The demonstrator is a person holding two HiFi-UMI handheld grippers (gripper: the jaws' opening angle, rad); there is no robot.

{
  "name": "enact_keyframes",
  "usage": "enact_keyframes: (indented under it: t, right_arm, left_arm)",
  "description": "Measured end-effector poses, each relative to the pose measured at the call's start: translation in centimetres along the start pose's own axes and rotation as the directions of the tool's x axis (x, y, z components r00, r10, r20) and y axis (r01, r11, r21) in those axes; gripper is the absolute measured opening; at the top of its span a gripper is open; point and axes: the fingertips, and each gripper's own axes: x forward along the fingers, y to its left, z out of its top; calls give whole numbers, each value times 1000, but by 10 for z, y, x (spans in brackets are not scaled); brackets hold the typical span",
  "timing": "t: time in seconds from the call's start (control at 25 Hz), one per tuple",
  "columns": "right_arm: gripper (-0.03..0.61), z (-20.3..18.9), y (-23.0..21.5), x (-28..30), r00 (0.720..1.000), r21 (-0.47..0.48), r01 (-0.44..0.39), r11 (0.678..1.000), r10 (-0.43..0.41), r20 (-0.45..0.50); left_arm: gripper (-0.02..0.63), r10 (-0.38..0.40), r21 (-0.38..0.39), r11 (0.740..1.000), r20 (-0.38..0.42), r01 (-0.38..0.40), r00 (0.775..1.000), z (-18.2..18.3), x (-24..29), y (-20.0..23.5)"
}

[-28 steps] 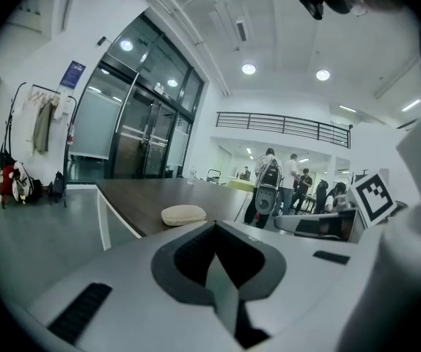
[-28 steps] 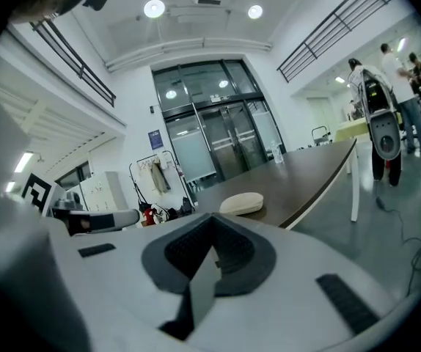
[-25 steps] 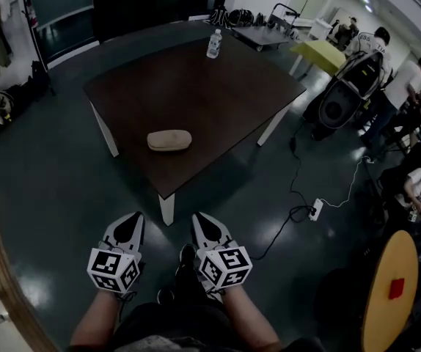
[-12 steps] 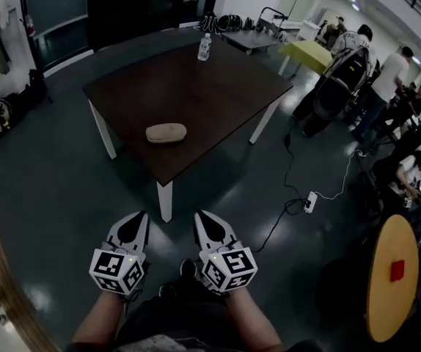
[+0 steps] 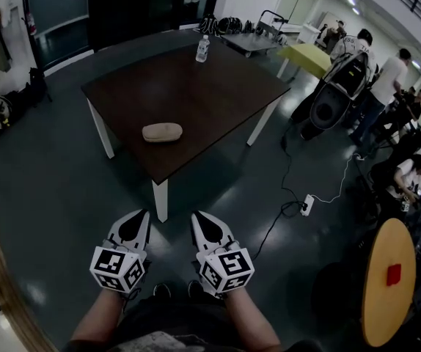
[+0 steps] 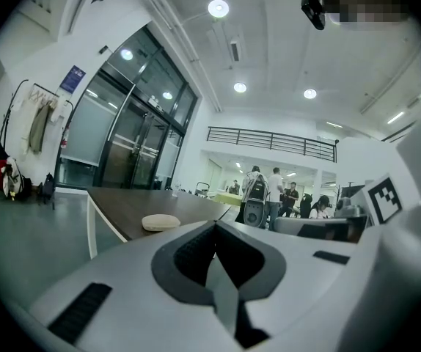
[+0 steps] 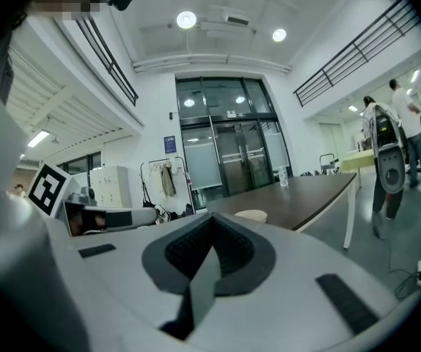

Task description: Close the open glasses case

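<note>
Over the last second the desk (image 5: 218, 86) has drifted slightly up and away in the head view, so I judge I'm easing back from it, not closing in. The case (image 5: 162, 131) lies near the desk's front corner, well apart from me, and looks shut already. My left gripper (image 5: 130, 229) and right gripper (image 5: 209, 229) hang over my lap, both clenched on nothing. A bottle (image 5: 202, 48) stands at the dark desk's far edge, the floor (image 5: 64, 189) is glossy, and people work off to the right.
</note>
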Motion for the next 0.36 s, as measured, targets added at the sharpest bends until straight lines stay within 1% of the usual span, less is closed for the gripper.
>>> enact_keyframes:
  t: [0.16,0.36]
  right_arm:
    - [-12,4,-7,-5,1000,-3,-28,1000,28,-9]
    - [-12,7,-31,-16,999,4,-39,999,39,-13]
  left_arm:
    - [9,20,6,1000,1,-20,1000,2,2,-11]
    - [9,20,5,1000,4,-20,1000,1,14,-35]
